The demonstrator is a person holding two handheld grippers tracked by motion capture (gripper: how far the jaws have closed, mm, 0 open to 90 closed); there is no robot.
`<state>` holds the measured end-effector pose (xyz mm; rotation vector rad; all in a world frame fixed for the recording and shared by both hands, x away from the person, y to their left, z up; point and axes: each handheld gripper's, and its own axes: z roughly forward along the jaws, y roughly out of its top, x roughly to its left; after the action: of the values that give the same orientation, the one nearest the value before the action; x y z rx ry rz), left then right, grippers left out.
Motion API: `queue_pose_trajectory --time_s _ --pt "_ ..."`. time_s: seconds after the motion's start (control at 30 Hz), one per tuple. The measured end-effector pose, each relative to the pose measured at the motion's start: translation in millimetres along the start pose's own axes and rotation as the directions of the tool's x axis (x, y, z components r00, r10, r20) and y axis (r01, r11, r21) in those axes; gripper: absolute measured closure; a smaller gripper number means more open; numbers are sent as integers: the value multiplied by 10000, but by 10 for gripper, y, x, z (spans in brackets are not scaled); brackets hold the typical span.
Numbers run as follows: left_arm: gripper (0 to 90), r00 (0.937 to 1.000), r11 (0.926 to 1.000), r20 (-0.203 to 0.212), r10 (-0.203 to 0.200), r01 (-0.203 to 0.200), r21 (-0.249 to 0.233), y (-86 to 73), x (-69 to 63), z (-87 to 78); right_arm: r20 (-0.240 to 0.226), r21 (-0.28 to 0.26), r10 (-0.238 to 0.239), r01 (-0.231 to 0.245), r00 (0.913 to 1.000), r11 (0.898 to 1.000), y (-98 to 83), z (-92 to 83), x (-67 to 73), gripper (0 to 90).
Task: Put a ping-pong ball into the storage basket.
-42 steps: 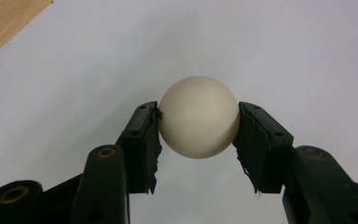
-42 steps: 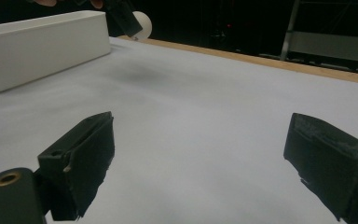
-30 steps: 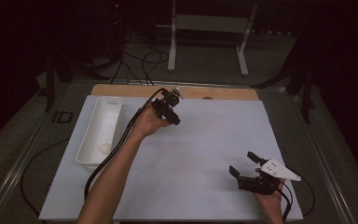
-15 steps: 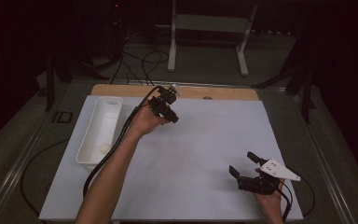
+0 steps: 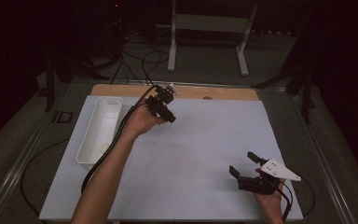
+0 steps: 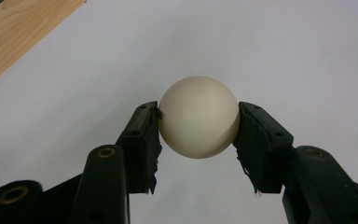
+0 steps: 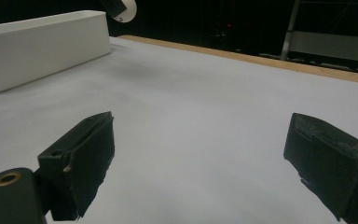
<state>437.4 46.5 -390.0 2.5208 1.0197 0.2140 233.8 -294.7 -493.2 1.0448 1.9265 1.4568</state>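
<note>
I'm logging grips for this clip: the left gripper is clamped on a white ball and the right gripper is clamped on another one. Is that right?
Not quite. The left gripper is clamped on the white ball, but the right gripper holds nothing: the right gripper view shows its jaws wide apart over the bare white table.

In the high view the tray (image 5: pixel 100 128) lies at the left of the table sheet (image 5: pixel 205 140), with what may be a small ball inside its near end. The left gripper (image 5: pixel 168 103) sits just right of the tray toward the frame's upper middle, a ball (image 6: pixel 199 116) between its jaws. The right gripper (image 5: pixel 245 164) rests at the lower right, well apart from both.
</note>
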Motion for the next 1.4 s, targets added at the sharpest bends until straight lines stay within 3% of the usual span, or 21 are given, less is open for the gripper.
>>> queue_pose_trajectory --time_s 1.4 --pt "512 9999 9999 -13 104 -104 138 -144 101 -277 0 15 -29 29 10000 10000 -2 -1 3 84"
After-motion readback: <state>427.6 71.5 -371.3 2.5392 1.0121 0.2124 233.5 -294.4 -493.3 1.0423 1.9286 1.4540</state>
